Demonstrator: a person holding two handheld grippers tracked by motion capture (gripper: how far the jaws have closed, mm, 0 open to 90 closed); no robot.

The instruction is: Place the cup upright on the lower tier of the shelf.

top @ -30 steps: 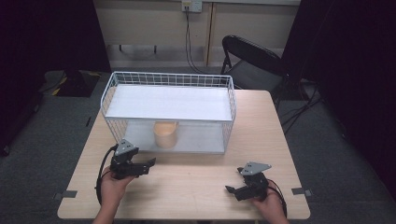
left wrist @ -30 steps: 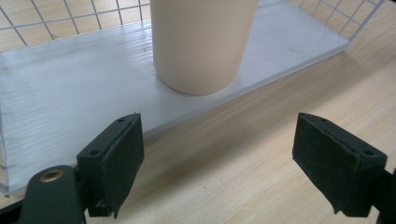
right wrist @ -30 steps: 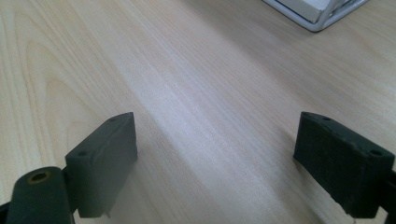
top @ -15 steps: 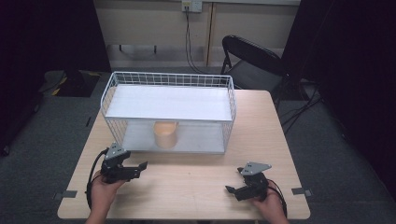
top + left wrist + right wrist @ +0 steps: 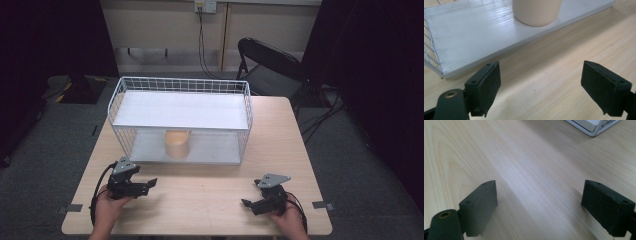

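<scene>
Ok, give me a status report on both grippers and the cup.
Left gripper open, empty, on the table. Right gripper open, empty. Cup upright on the rack's lower shelf. Nothing between left gripper and cup.

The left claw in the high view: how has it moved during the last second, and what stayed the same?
The left claw drew back from the white wire basket toward the person's edge of the light wooden table, open and empty throughout. Nothing was taken hold of or let go. The right claw stayed put, open. The beige round cup stayed on the basket's lower shelf.
</scene>
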